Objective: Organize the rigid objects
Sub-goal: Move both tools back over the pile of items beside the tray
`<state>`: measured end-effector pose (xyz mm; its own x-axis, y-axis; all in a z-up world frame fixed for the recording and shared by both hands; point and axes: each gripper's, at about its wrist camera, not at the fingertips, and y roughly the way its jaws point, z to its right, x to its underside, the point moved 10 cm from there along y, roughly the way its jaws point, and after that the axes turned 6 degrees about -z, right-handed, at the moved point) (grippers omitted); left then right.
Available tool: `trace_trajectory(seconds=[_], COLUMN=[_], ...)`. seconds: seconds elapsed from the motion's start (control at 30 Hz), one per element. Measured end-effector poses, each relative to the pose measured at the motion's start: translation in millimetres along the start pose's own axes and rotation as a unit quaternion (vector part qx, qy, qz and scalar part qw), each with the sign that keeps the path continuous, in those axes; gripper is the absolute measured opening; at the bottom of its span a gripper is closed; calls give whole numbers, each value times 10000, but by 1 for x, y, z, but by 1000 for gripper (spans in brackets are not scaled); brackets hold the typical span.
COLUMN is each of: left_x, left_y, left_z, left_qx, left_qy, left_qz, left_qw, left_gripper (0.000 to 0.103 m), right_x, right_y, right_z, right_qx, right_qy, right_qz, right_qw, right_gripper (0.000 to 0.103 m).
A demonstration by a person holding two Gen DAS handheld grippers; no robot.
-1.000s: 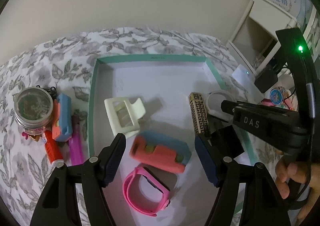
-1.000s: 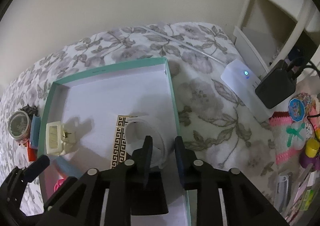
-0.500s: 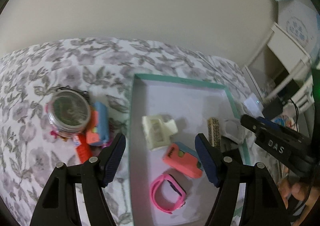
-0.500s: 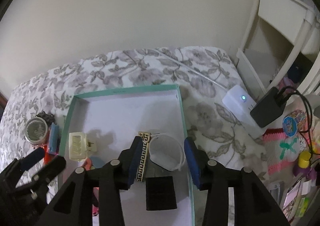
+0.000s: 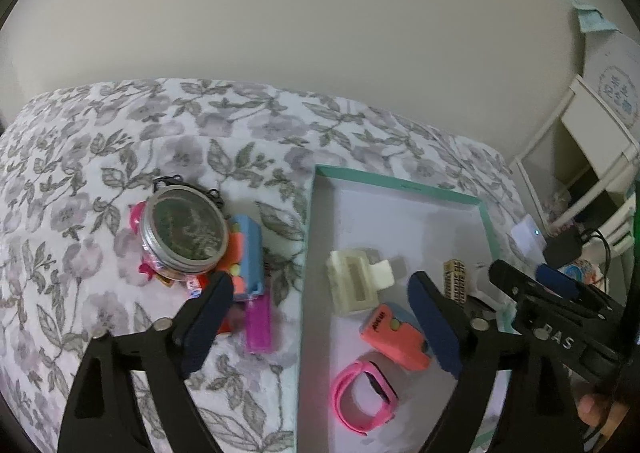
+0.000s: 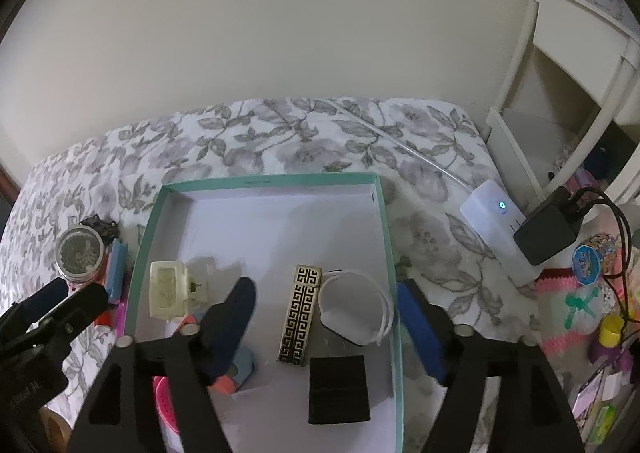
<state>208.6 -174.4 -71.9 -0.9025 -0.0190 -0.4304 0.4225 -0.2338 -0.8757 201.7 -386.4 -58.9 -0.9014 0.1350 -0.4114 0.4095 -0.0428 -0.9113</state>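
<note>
Fingers (image 6: pixel 420 329) of the right gripper (image 6: pixel 328 327) are spreading apart above the near right part of the teal-rimmed tray (image 6: pixel 384 229), with nothing pressed between them; the white bracelet (image 6: pixel 354 307) and the black-and-gold patterned bar (image 6: pixel 300 319) are lying free on the tray floor within the gap. Just nearer than these two, a black square block (image 6: pixel 338 389) is resting flat. Fingers (image 5: pixel 204 325) of the left gripper (image 5: pixel 316 327) are likewise widening, gripping nothing and hanging over the tray's left edge, where the tray is meeting the floral bedspread (image 5: pixel 80 157). Inside the tray, a cream hair claw (image 5: pixel 354 283) is lying left of centre, a coral-and-blue toy (image 5: pixel 394 337) is lying near it, and a pink wristband (image 5: pixel 362 389) is sitting nearest of all. Outside the tray, to the left on the bedspread, a lidded glass jar (image 5: pixel 184 227) is standing upright, touching a blue-and-coral block (image 5: pixel 248 257), while a purple stick (image 5: pixel 258 323) is lying just nearer. Well to the right of the tray, a white device (image 6: pixel 494 223) with a lit dot is sitting beside a black adapter (image 6: pixel 546 231).
</note>
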Motion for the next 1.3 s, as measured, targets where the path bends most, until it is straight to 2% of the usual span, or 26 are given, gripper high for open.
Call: trace_trajectory(seconds=[0.07, 0.13, 0.17, 0.43, 0.8, 1.0, 1.3], left_x=[-1, -2, -3, -6, -10, -22, -29], left_y=[1, 1, 1, 0, -3, -19, -37], left_z=[-4, -9, -11, -19, -31, -71, -137], left_qx=[-56, -89, -100, -220, -195, -288, -537], left_qy=[-51, -128, -165, -239, -356, -750, -1315], left_qz=[19, 36, 59, 128, 104, 202, 281], left_qw=[10000, 9999, 9998, 9994, 9991, 9966, 9895], left_gripper=[94, 99, 101, 102, 102, 102, 102], right_x=[0, 1, 0, 0, -1, -5, -4], right_y=[1, 2, 2, 7, 7, 0, -1], right_z=[0, -1, -1, -2, -8, -42, -122], right_qx=[10, 30, 45, 14, 2, -383, -801], right_qy=[-4, -36, -54, -37, -63, -132, -591], right_qz=[7, 10, 25, 11, 26, 119, 122], right_qw=[10000, 10000, 10000, 10000, 10000, 9991, 9950], right_gripper=[88, 101, 103, 103, 103, 103, 103])
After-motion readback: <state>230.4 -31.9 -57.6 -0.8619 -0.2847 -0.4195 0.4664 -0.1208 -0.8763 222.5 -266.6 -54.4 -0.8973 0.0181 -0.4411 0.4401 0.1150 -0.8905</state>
